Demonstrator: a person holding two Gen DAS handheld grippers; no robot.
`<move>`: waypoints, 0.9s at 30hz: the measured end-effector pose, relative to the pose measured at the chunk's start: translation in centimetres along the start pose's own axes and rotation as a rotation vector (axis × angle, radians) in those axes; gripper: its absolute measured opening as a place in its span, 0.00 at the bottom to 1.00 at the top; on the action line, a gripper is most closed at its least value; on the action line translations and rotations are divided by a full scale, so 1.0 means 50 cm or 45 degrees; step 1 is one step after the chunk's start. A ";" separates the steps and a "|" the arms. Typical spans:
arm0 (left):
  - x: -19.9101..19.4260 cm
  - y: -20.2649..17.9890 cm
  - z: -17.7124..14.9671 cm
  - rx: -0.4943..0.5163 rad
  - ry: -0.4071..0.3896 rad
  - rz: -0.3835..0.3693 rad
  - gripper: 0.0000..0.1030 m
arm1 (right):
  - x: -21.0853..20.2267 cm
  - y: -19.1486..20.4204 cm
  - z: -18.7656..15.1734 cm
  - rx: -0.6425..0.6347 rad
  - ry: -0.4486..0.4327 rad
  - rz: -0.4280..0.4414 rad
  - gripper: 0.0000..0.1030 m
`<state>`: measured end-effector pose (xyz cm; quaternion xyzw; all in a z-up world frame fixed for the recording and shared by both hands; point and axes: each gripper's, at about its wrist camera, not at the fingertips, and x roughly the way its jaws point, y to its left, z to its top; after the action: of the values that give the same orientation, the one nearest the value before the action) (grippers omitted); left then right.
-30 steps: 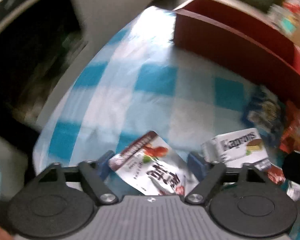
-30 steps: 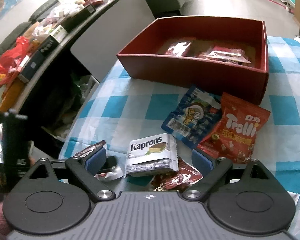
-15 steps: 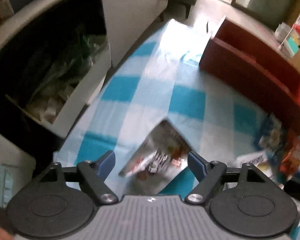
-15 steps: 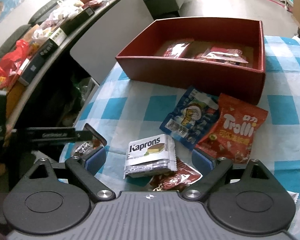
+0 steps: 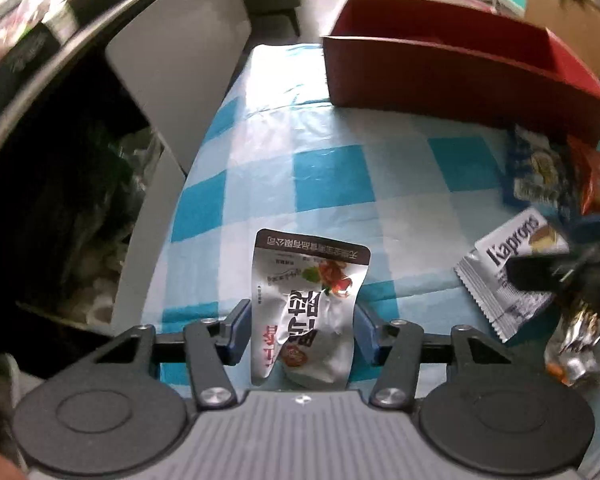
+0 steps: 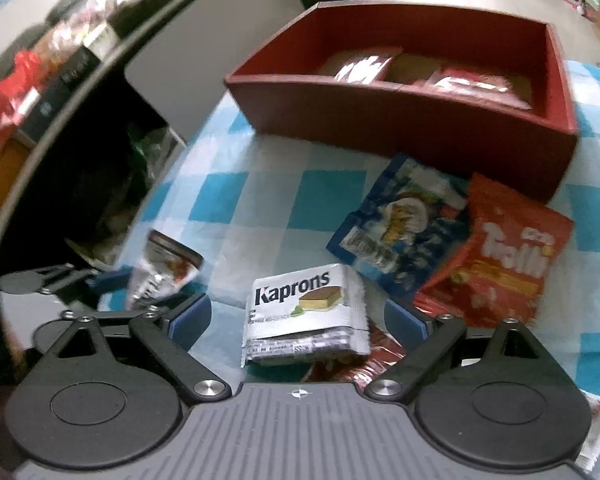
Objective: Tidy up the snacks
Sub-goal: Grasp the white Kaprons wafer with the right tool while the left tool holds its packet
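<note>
Left wrist view: left gripper (image 5: 303, 326) jaws clenched on silver snack pouch (image 5: 306, 304), long axis upright, brown end pointing away; 0.5 s earlier it lay tilted between released jaws. Right gripper (image 6: 298, 316) released over Kaprons packet (image 6: 304, 318) on desk (image 6: 260, 208).

Left gripper (image 5: 303, 330): my blue pads press both sides of a silver pouch (image 5: 306, 304), held upright and lifted.
Right gripper (image 6: 298, 316): my fingers spread wide, low over the table, gripping nothing.
Relative pose: my left sits just to the left of my right, both pointing forward.
</note>
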<state>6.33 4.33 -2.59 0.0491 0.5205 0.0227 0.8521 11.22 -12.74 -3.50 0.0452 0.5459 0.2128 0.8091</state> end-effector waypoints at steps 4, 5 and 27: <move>-0.005 0.057 0.013 -0.135 0.015 -0.125 0.45 | 0.040 0.023 -0.009 -0.102 0.054 -0.085 0.96; -0.005 0.064 0.016 -0.163 0.024 -0.153 0.45 | 0.043 0.030 -0.010 -0.133 0.051 -0.096 0.98; -0.031 0.045 0.046 -0.215 -0.012 -0.327 0.45 | -0.020 0.034 -0.016 -0.221 -0.047 -0.125 0.74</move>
<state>7.72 6.28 0.07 -0.0896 0.5148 -0.0431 0.8515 9.71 -11.72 -2.45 -0.0480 0.5119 0.2185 0.8294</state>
